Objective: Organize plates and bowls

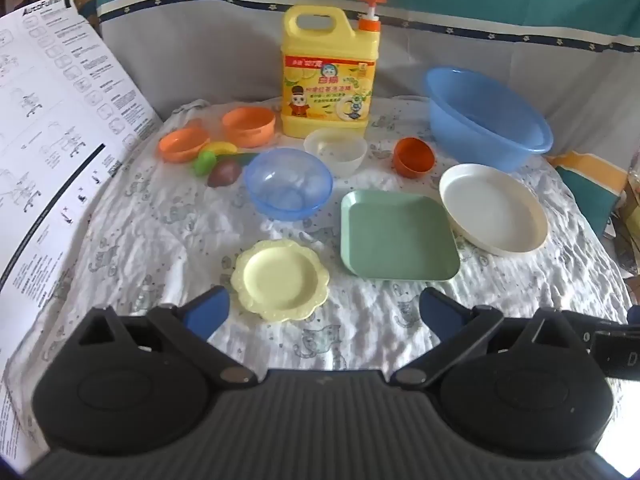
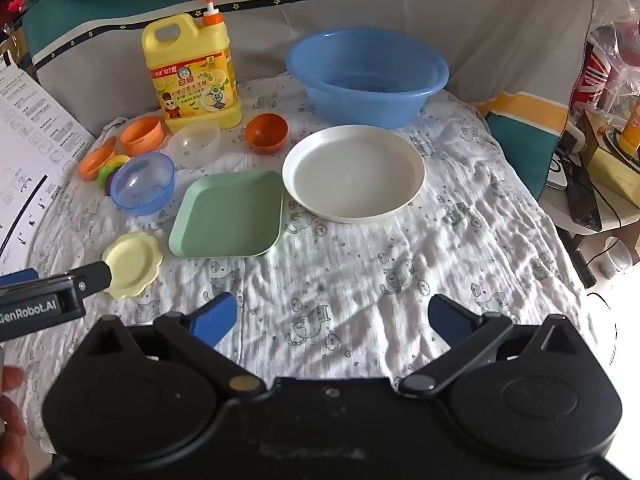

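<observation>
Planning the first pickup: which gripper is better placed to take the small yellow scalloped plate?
Left. The left gripper hangs open right at the yellow plate; the right gripper faces bare cloth below the white plate.

Printed sheet (image 1: pixel 52 128) cut off by the left edge, its text too small to read. Yellow scalloped plate (image 2: pixel 134 262) partly hidden behind the left gripper's finger (image 2: pixel 90 276) at lower left. Possibly toy fruit (image 2: pixel 110 172), half hidden behind the clear blue bowl (image 2: pixel 143 182).

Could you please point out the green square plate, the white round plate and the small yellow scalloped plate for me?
green square plate (image 1: pixel 398 234), left wrist view, on its flat centre.
white round plate (image 2: pixel 352 170), right wrist view, on its flat centre.
yellow scalloped plate (image 1: pixel 280 278), left wrist view, on its inner well.
</observation>
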The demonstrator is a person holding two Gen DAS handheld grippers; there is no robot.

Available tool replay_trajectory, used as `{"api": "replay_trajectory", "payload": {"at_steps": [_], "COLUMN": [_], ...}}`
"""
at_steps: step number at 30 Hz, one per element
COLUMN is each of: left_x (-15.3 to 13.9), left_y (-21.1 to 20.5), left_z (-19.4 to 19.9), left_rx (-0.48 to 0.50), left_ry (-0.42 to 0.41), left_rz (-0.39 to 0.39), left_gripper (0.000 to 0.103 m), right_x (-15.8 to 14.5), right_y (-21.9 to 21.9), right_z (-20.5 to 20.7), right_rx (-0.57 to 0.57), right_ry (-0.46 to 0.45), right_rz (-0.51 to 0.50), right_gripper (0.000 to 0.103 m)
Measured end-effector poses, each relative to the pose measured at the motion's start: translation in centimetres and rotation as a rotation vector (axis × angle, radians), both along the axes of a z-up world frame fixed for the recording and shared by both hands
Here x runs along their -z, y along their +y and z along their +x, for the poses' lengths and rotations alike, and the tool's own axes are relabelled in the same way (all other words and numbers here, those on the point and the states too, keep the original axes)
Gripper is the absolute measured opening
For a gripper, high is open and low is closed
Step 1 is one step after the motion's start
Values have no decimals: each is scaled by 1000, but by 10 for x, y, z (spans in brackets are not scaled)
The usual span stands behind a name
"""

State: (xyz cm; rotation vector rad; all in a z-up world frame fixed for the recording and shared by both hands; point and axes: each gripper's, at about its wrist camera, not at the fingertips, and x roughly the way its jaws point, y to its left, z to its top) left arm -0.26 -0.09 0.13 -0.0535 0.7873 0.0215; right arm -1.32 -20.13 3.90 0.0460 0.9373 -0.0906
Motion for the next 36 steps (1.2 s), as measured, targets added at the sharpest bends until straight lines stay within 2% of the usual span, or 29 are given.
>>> {"api": "replay_trajectory", "payload": {"at_steps": [2, 6, 13, 36], "left_x": [4, 3, 1, -3], "left_y": [1, 8, 0, 2], "left_z": [-7, 0, 1, 0], "left_rx": [-6, -1, -7, -2], "left_ry": [-13, 28, 30, 31], "left_rz": [-14, -33, -10, -8], "left_gripper": [103, 103, 103, 103], "right_x": [0, -2, -4, 0], "right_y": [1, 3, 0, 3], "right_z": [1, 2, -7, 0], "right_rx": [-2, -10, -15, -23], "right_ry": [-1, 0, 8, 23], "right_rz": [-2, -6, -14, -22], "right_gripper": [103, 103, 103, 103]}}
